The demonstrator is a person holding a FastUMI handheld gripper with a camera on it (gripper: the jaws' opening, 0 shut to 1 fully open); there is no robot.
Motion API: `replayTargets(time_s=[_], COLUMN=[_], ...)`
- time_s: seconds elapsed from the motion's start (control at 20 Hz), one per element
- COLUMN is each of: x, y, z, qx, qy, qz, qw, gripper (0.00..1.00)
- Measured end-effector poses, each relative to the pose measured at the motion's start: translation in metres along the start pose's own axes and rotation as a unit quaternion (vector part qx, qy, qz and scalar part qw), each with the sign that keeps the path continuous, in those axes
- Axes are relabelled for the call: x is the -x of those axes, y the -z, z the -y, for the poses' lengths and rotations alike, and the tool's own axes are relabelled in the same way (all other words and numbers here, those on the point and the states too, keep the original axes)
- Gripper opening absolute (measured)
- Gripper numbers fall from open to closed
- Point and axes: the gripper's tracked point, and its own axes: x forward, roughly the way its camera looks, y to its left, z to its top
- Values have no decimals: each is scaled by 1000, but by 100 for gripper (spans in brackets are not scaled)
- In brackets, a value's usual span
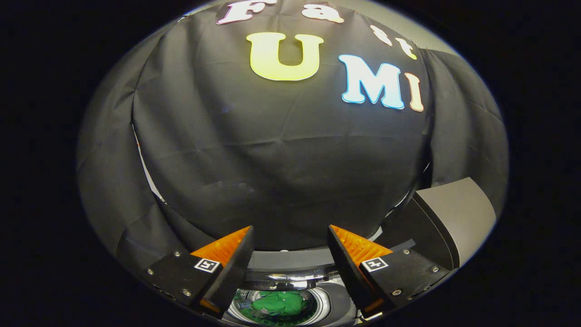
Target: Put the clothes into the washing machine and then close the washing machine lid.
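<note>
We see a washing machine (290, 265) from above, its round drum opening ringed in shiny metal. Inside the drum lies a crumpled green garment (279, 303). The machine's grey lid (458, 215) stands raised open, to the right of the opening.

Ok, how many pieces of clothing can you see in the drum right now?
1. A green garment lies in the washing machine drum, below and between the fingers of the open hand-held gripper. More could be hidden under it. The lid stands open, to the right.
</note>
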Motion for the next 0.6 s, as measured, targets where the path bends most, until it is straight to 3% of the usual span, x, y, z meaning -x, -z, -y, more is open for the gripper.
replayTargets(time_s=[0.6], x=[35], y=[26], z=[-2], qx=[-6], qy=[-19], qz=[57], qw=[998], gripper=[97])
